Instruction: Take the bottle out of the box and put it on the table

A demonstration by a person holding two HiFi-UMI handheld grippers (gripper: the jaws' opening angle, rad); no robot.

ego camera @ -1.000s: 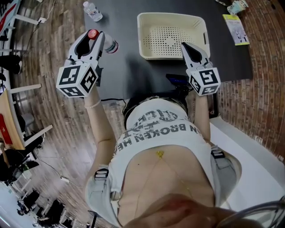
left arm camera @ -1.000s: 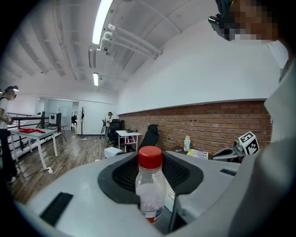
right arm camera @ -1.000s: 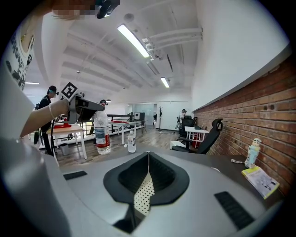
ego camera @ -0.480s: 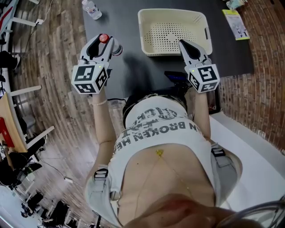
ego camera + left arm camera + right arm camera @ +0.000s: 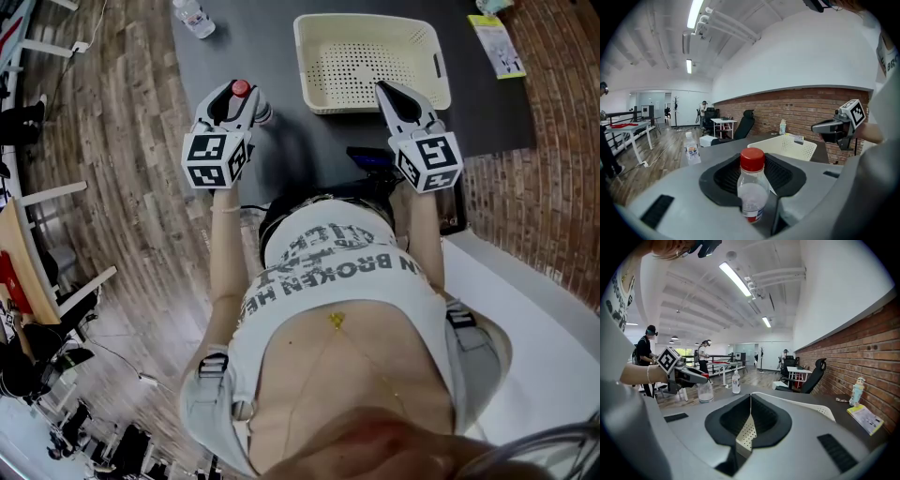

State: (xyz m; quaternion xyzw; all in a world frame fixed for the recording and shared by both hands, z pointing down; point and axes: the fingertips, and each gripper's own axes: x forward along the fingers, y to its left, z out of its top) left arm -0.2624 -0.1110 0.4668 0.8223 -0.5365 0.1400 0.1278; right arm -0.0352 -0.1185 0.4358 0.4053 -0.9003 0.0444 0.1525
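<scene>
A clear plastic bottle (image 5: 255,111) with a red cap stands upright between the jaws of my left gripper (image 5: 240,99), which is shut on its body. It is over the front left part of the dark table (image 5: 281,56); whether it touches the top I cannot tell. The left gripper view shows the bottle (image 5: 752,187) close up. The cream perforated box (image 5: 304,58) sits further back and holds nothing. My right gripper (image 5: 388,90) is shut on the box's near right rim, and the perforated wall (image 5: 744,433) shows between its jaws.
A second small bottle (image 5: 194,17) stands at the table's far left corner. A yellow leaflet (image 5: 503,52) lies at the far right, and a black device (image 5: 375,164) sits at the near edge. Wooden floor lies to the left, brick wall to the right.
My left gripper has carried the bottle down and to the right, closer to the box and the table's near edge. The right gripper has stayed on the box rim.
</scene>
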